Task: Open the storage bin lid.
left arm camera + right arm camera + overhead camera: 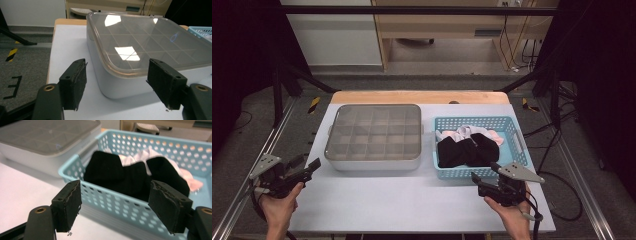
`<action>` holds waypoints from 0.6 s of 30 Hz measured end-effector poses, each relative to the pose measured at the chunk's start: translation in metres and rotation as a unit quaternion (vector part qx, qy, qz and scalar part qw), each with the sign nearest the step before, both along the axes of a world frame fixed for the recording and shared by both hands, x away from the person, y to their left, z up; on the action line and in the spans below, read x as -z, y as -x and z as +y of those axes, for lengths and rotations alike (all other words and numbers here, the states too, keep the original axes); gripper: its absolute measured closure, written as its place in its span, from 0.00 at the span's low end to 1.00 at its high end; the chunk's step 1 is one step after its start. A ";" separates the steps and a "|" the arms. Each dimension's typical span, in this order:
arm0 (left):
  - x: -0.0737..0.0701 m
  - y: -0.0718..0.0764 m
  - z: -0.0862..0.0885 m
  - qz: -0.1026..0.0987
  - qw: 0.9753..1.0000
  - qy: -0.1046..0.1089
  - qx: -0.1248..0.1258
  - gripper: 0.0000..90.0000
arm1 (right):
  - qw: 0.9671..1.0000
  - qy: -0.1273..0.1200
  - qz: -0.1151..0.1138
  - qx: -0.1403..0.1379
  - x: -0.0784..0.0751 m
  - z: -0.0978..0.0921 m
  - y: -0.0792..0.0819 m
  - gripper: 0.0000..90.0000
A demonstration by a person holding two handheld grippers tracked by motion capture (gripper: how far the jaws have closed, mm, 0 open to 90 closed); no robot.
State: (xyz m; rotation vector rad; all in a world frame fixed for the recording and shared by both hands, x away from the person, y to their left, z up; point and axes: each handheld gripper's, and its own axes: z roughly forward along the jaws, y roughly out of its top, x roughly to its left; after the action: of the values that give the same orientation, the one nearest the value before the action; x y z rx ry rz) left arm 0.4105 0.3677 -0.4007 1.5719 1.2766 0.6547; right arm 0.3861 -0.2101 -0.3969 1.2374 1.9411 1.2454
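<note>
Right gripper view: spread right hand-held gripper (115,207) faces perforated plastic basket (125,205) of soft socks (130,178).

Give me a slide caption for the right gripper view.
Open right claw faces blue basket of black socks.

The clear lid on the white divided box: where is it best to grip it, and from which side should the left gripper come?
Probably the lid rim at its near left corner, where it overhangs the white box. The left gripper, jaws open, already faces that corner, so come in low from the front left.
</note>
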 end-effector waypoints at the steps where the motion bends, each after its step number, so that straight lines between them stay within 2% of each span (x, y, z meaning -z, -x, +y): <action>1: 0.000 0.000 0.000 0.000 1.000 0.000 0.000 0.35 | 1.000 0.000 0.000 0.000 0.000 0.000 0.000 0.29; 8: -0.015 -0.007 -0.005 -0.011 1.000 0.000 0.000 0.37 | 1.000 -0.006 -0.023 -0.014 -0.023 0.019 -0.013 0.28; 13: -0.021 -0.012 -0.009 -0.016 1.000 -0.006 0.001 0.37 | 0.999 -0.012 -0.031 -0.023 -0.033 0.030 -0.022 0.28; 18: -0.028 -0.024 -0.015 -0.017 1.000 -0.008 0.000 0.36 | 0.999 -0.016 -0.036 -0.030 -0.040 0.041 -0.031 0.26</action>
State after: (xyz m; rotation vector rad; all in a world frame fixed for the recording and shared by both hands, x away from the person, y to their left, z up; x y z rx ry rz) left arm 0.4341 0.3530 -0.3727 1.5682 1.2489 0.6907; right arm 0.4166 -0.1690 -0.3570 1.1402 1.9262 1.3377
